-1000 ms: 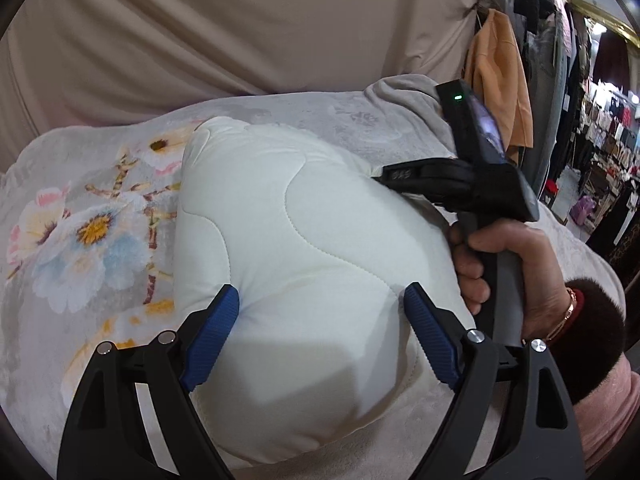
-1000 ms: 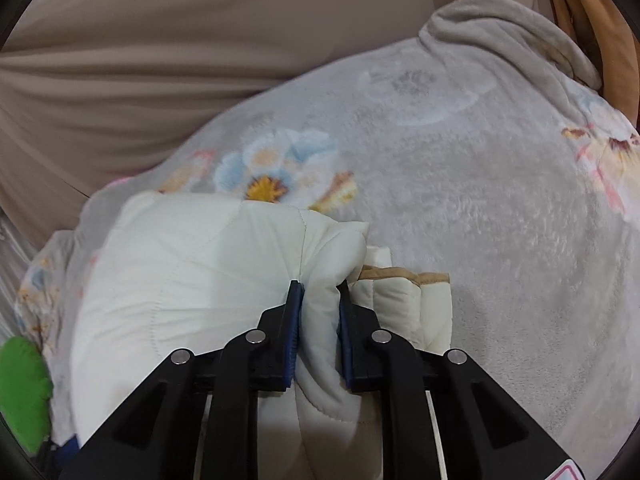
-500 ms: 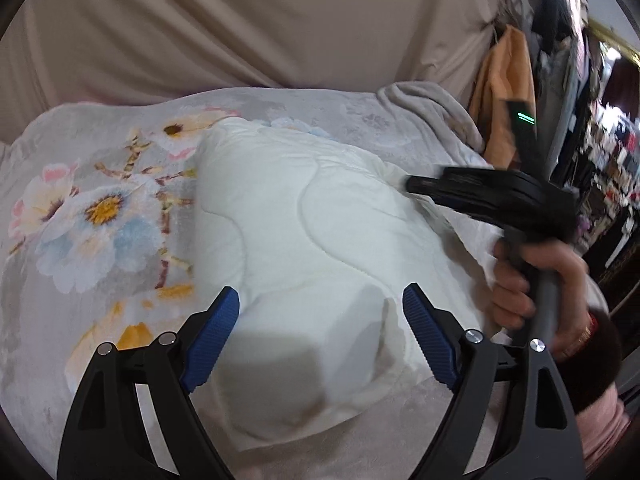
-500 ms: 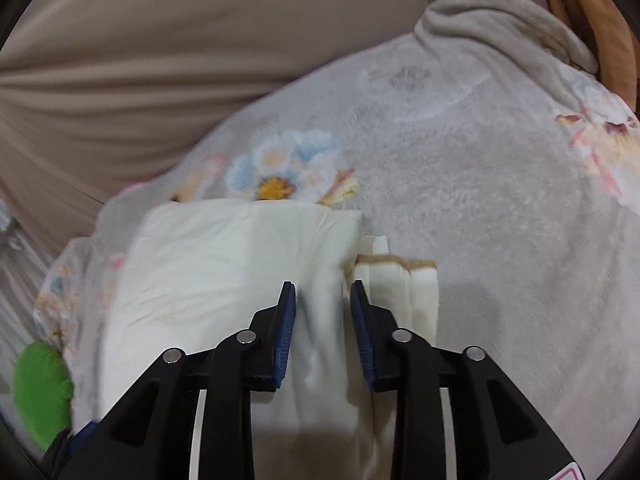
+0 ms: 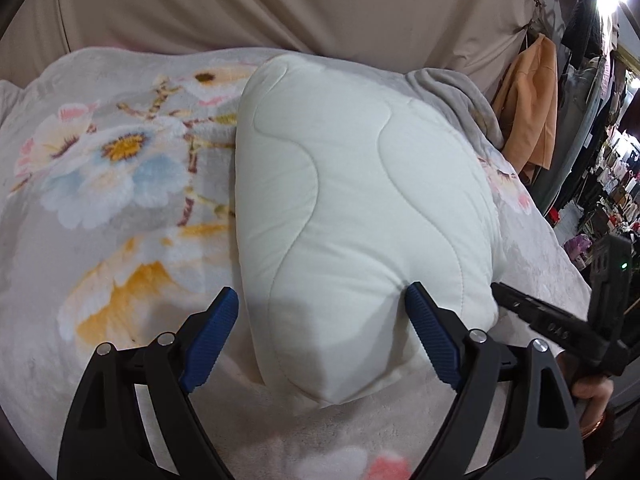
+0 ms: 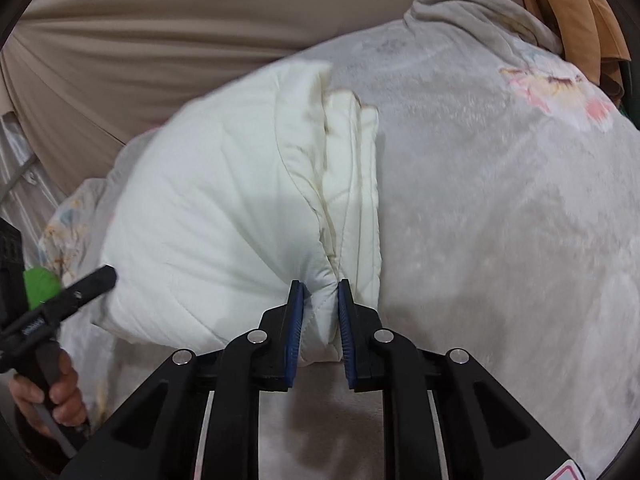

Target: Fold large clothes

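Note:
A white quilted garment (image 5: 360, 200), folded into a thick bundle, lies on a grey floral plush blanket (image 5: 120, 160). My left gripper (image 5: 320, 292) hangs over the bundle's near end. Its jaws are opening and stand wide on either side of the bundle without gripping it. In the right wrist view the bundle (image 6: 208, 200) shows its stacked folded layers along its right edge. My right gripper (image 6: 320, 284) is closing, and its blue pads pinch the bundle's near right corner. The left wrist view shows the right gripper (image 5: 560, 328) low at the right edge. The left gripper (image 6: 60, 300) appears at the far left.
A beige draped cloth (image 5: 280, 0) closes off the back. An orange garment (image 5: 528, 100) hangs at the right, with shop racks (image 5: 612, 184) beyond it. The blanket (image 6: 500, 200) spreads wide to the right of the bundle. A hand (image 6: 52, 392) holds the left gripper's handle.
The right gripper let go of the bundle's far fold, drew back to the near side and closed on its near corner. The left gripper shifted a little over the bundle and rolled.

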A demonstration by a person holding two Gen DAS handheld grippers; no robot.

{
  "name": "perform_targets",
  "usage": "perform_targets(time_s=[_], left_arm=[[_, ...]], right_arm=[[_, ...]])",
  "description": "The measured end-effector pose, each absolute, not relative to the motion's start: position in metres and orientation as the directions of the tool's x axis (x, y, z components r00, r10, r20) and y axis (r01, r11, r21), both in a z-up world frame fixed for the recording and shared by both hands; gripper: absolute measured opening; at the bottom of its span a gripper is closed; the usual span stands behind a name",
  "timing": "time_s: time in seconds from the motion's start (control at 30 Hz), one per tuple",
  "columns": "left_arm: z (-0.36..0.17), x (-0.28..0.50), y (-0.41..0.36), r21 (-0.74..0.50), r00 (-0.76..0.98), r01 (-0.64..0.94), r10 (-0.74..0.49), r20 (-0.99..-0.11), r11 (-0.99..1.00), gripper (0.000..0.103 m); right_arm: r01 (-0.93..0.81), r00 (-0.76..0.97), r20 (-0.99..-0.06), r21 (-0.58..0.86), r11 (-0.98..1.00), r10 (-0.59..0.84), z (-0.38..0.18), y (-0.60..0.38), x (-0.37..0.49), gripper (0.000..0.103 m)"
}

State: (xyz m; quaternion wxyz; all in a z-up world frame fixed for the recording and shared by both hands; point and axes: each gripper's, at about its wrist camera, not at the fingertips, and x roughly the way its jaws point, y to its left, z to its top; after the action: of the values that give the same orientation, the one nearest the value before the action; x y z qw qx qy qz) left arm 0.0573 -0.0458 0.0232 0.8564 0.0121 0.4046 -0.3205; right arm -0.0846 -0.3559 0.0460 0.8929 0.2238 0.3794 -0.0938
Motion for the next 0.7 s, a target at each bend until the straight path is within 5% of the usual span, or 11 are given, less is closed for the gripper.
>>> perform_targets(time_s=[0.13,0.23,0.3,0.7], left_arm=[[0.025,0.06,-0.043,-0.273,0.442,0.553,-0.555,-0.704,0.787,0.086],[0.04,0.068,-0.035,-0.324,0.437,0.539,-0.587,-0.681,0.777,0.087],[0.05,0.076,-0.029,-0.364,0.439,0.529,-0.614,-0.656,0.767,0.092],[0.029,0.125,-0.057,-0.418,0.347,0.501,-0.619,-0.705,0.758,0.098]], right_arm=[[0.329,0.708,-0.706,0.351,0.877,0.017,0.051,-0.36,-0.089,0.018],[0.364,0.719,-0.694,0.347,0.864,-0.024,0.069,-0.366,-0.094,0.057],[0.369,0.746,-0.666,0.388,0.845,-0.02,0.079,-0.376,-0.095,0.071],[0.302,0.684,-0.705,0.508,0.807,0.188,0.048,-0.39,-0.034,0.092]])
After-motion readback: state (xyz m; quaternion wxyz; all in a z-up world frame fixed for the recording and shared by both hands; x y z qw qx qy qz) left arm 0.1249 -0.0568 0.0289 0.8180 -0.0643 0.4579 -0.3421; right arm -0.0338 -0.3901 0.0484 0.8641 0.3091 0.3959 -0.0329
